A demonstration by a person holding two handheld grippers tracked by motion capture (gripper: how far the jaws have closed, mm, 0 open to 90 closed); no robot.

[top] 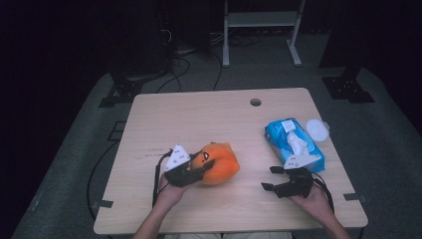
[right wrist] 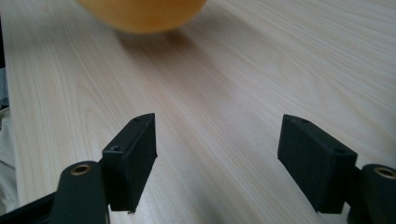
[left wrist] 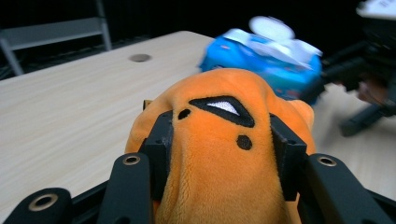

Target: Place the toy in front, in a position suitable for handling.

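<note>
An orange plush toy with black face markings lies on the wooden table, left of centre near the front. My left gripper is shut on it; in the left gripper view both black pads press into the plush toy from either side. My right gripper rests low near the front right, jaws wide apart and pointing left, with nothing between them. In the right gripper view its fingers frame bare wood, and the plush toy is blurred at the top edge.
A blue pack of wipes lies at the right of the table, just behind my right gripper, with a white round lid beside it. A cable hole sits near the far edge. Dark stands and cables crowd the floor beyond.
</note>
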